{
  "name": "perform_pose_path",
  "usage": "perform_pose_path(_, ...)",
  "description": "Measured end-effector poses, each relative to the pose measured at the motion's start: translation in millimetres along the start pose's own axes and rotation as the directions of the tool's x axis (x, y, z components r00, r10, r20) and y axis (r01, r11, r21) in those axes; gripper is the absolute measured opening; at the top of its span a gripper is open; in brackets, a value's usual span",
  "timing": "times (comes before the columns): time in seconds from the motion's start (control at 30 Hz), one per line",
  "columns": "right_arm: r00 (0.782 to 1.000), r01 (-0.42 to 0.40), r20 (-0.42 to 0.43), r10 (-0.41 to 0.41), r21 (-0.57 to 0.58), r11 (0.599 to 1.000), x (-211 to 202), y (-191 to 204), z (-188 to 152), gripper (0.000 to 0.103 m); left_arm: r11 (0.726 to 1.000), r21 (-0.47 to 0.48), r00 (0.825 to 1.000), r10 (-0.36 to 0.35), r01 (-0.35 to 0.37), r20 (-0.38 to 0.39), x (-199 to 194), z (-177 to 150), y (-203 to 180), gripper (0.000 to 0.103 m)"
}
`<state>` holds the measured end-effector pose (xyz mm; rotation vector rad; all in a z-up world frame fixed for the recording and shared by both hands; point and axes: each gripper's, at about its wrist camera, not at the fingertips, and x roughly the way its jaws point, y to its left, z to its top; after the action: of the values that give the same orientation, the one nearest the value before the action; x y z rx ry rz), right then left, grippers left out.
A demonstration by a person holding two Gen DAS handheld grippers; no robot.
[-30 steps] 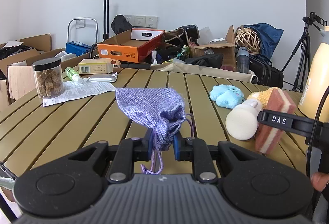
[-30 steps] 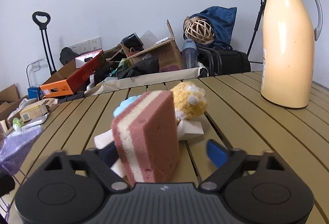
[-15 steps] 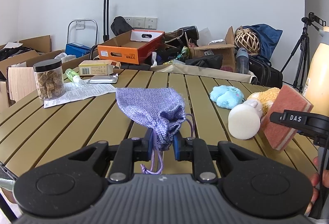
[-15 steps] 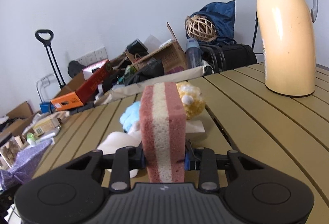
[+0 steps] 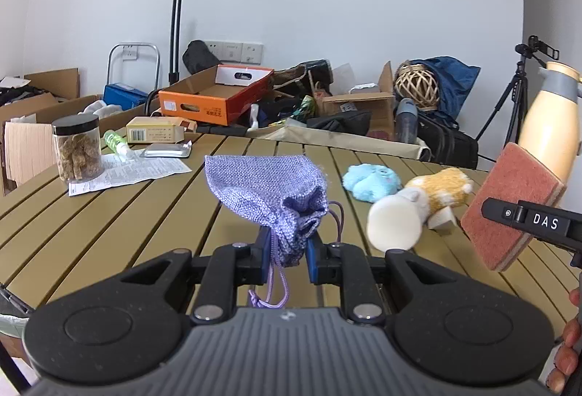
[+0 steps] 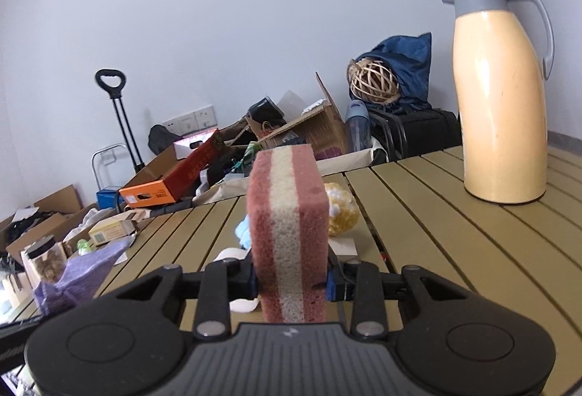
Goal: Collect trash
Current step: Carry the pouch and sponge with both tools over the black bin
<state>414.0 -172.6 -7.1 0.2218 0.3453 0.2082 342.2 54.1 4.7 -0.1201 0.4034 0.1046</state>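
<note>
My left gripper [image 5: 285, 252] is shut on the gathered neck of a purple drawstring pouch [image 5: 267, 190], held just above the slatted table [image 5: 109, 225]. My right gripper [image 6: 291, 281] is shut on a pink-and-cream sponge [image 6: 287, 236], which stands upright between the pads and is lifted off the table. The sponge [image 5: 509, 210] and the right gripper's finger also show at the right of the left wrist view. On the table lie a white roll [image 5: 394, 223], a yellow plush toy [image 5: 440, 190] and a blue plush toy [image 5: 371, 181].
A tall cream thermos [image 6: 500, 97] stands at the table's right. At the left are a jar of brown chunks [image 5: 76, 148], a printed paper sheet [image 5: 134, 170], a green bottle [image 5: 114, 141], a blister pack [image 5: 167, 150] and a yellow box [image 5: 156, 130]. Boxes and bags crowd the floor behind.
The right gripper's jaws closed on the sponge, stood it upright and lifted it off the table, drifting right. The left gripper kept its hold on the pouch and rose slightly.
</note>
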Motion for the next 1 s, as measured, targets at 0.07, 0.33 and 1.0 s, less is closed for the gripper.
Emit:
perform_pose_path(0.07,1.000,-0.003,0.006,0.003,-0.022,1.000,-12.5,0.5,0.5,0.031,1.000,0.015,1.000,-0.001,0.001,0.011,-9.0,-0.9,-6.2,0.019)
perform_pose_path(0.33,1.000,-0.012,0.006,0.012,-0.038,0.999,-64.9,-1.6,-5.4,0.031,1.000,0.008,1.000,-0.020,0.020,-0.002,-46.0,-9.0,-14.8,0.019)
perform_pose_path(1.0,1.000,-0.026,-0.018,0.025,-0.057,0.998,-167.2,-13.3,-29.8,0.031,0.997,0.070,0.999,-0.031,0.033,-0.030,-130.6,-34.0,-19.0,0.019)
